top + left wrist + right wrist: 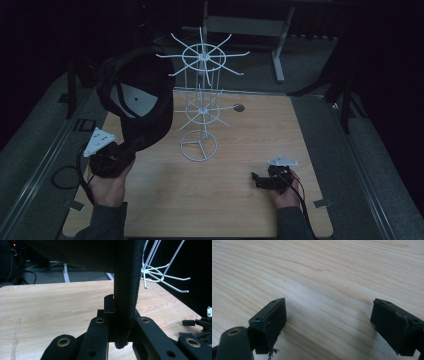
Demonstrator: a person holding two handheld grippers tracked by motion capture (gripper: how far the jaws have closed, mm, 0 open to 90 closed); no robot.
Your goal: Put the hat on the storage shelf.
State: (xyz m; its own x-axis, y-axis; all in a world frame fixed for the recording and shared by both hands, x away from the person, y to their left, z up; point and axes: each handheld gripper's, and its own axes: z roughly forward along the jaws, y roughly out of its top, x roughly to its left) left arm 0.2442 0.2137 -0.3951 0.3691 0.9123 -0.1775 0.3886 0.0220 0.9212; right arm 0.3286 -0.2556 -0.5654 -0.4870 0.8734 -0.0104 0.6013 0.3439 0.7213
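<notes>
Black fabric baseball cap (137, 95) with a pale grey lining panel inside the crown, held up in the air over the left part of the table, just left of the rack, its opening turned toward the high camera. Gripped by a thick dark edge (125, 297), probably the brim or the rim band, pinched between the jaws of the left gripper (112, 157) and rising upright out of them in the left gripper view. Looks light and soft: crown likely to sag and swing once tilted, while the clamped edge appears stiffer and keeps its line, so best taken there rather than by the loose cloth. Woven surface unlikely to slip; nothing fragile about it. Beyond the cap, a white wire two-tier display rack (201, 107) with radiating upturned hooks, standing on a round wire base at mid-table; thin prongs probably springy and the frame light enough to tip if the cap drags on it. Light wooden tabletop (240, 200) beneath. Near the right front edge, the right gripper (267, 179), low over the wood, jaws spread wide with bare wood grain between them. Dark surroundings past the table, too dim to read.
</notes>
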